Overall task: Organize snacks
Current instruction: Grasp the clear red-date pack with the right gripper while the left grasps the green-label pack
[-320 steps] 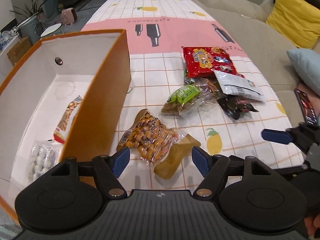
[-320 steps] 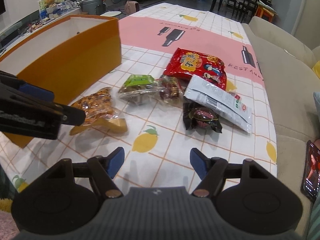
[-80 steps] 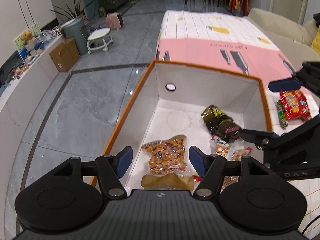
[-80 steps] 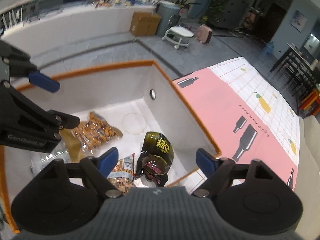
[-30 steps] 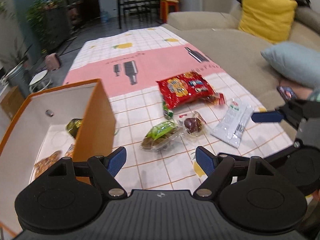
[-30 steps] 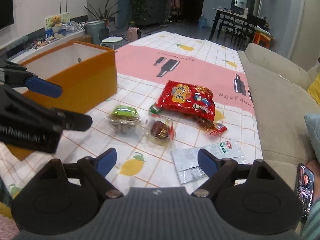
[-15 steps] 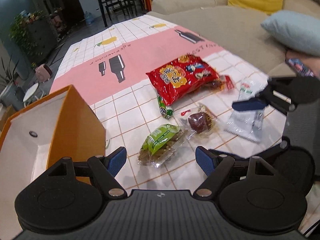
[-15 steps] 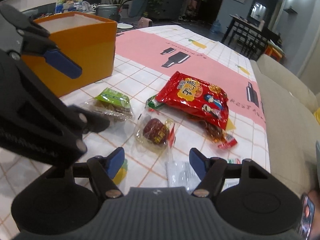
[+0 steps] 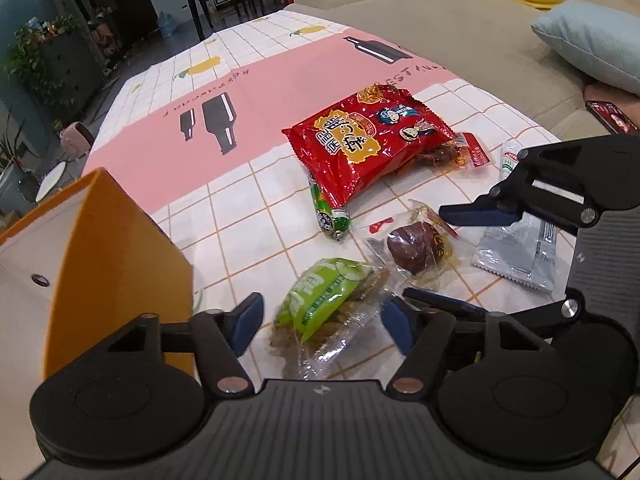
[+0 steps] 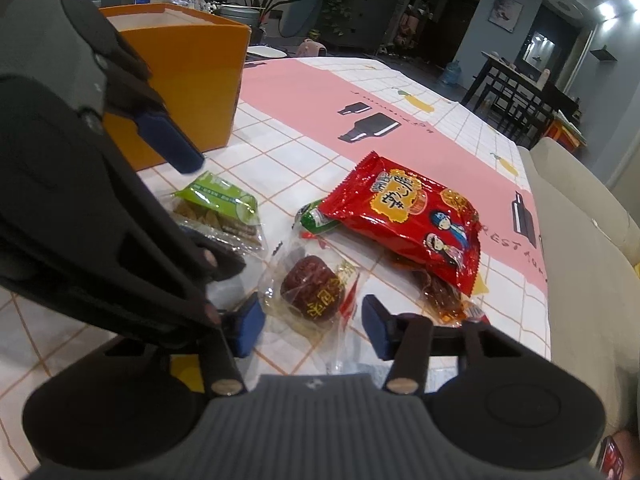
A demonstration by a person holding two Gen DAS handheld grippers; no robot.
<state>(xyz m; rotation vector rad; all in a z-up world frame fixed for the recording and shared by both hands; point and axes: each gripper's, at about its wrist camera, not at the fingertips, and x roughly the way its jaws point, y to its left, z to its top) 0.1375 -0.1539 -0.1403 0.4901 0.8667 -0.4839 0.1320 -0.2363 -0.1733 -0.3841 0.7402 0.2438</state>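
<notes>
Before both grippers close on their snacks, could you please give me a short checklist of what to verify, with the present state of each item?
1. Green-label packet lies between the left gripper jaws, which are closing: ok.
2. Clear packet with the dark red snack lies between the right gripper jaws, also closing: ok.
3. Pads already pressing either packet: not ok.
4. The two grippers clear of each other: cannot tell.
5. Orange box open on top: ok.
</notes>
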